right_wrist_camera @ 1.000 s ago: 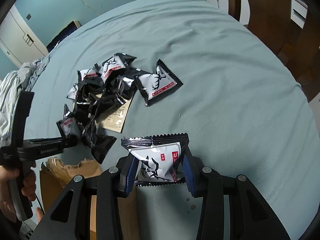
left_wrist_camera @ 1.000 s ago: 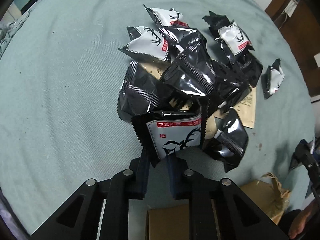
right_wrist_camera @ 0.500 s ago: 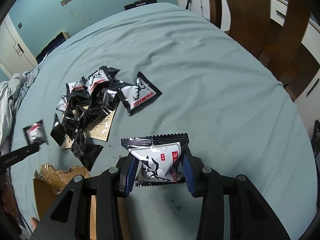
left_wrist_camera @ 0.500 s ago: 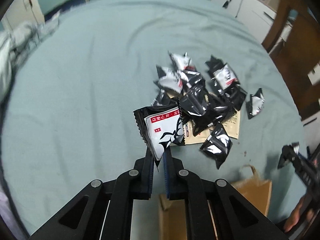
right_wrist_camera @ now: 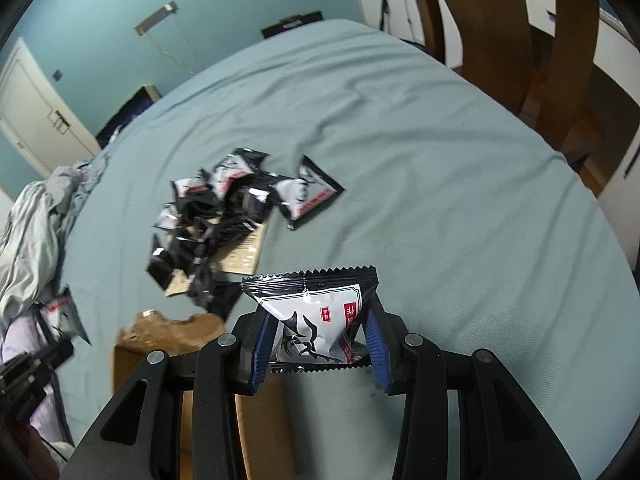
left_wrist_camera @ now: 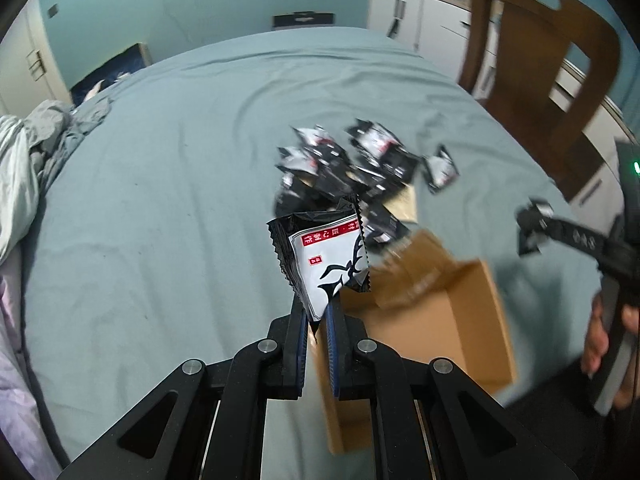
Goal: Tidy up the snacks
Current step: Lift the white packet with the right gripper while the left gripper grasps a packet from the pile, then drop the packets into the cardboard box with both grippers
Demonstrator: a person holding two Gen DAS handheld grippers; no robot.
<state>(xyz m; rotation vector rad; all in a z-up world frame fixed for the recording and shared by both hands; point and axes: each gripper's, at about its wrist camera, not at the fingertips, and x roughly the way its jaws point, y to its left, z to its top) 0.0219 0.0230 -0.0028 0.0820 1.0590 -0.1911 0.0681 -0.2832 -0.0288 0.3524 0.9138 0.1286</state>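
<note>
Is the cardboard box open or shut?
Open: the box shows its bare brown inside, with a torn flap standing up at its far edge.

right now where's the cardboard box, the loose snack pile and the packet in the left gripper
cardboard box [left_wrist_camera: 432,320], left wrist view, inner floor
snack pile [right_wrist_camera: 216,208], right wrist view, middle packets
packet [left_wrist_camera: 328,256], left wrist view, white front

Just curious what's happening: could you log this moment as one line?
left gripper: shut on snack packet | right gripper: shut on second packet | cardboard box: open | pile: on bed
</note>
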